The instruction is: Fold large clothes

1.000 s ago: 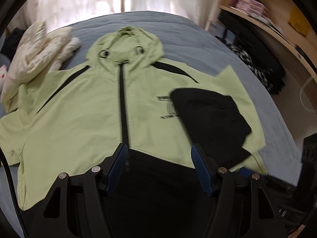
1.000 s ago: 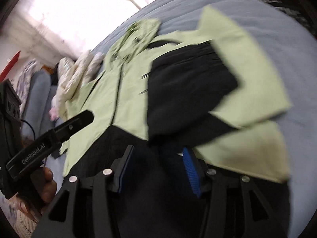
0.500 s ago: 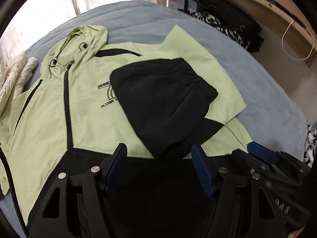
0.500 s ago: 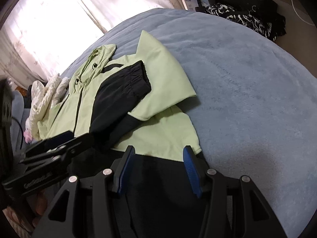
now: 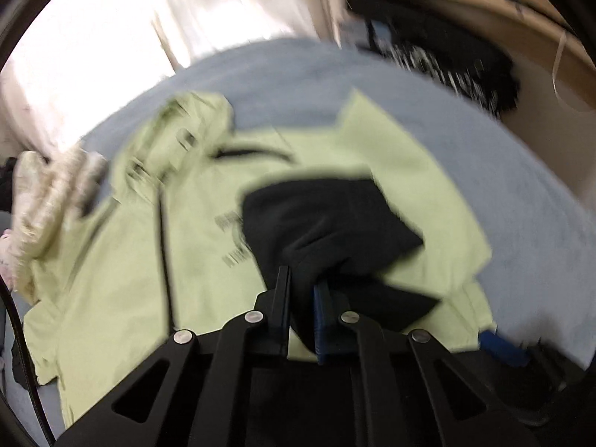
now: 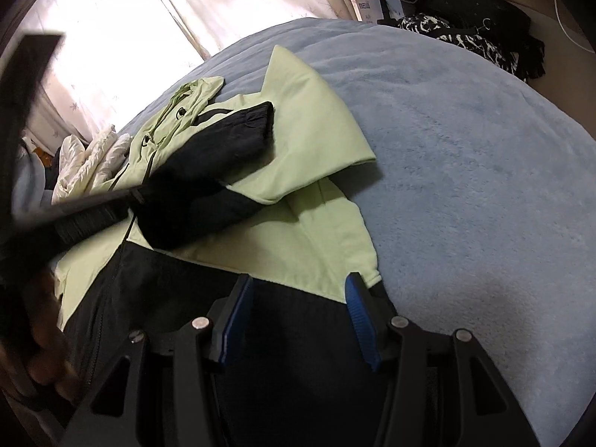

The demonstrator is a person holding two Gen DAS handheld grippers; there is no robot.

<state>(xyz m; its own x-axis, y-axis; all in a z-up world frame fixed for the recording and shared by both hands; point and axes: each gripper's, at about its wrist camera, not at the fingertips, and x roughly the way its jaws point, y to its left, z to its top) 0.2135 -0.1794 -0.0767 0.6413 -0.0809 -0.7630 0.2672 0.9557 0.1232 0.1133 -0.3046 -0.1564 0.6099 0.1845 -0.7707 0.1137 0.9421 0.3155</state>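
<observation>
A light green hooded jacket (image 5: 123,260) with a black lower panel lies flat on a blue-grey bed, front up; it also shows in the right wrist view (image 6: 313,138). Its right sleeve is folded in over the chest, the black sleeve end (image 5: 327,223) on top, also seen in the right wrist view (image 6: 223,156). My left gripper (image 5: 301,298) is shut on the black sleeve near its lower part; it shows blurred at the left of the right wrist view (image 6: 97,208). My right gripper (image 6: 298,305) is open, hovering over the black hem panel (image 6: 283,298) near the jacket's right corner.
The blue-grey bed cover (image 6: 465,171) stretches to the right of the jacket. A cream padded garment (image 6: 89,160) lies at the far left by the hood. A wooden shelf with dark clothes (image 6: 465,33) runs along the far right. Curtains (image 6: 186,11) hang behind.
My left gripper has closed onto the black sleeve; it was open half a second ago. The left view has swung and is blurred. My right gripper stays open and has shifted little.
</observation>
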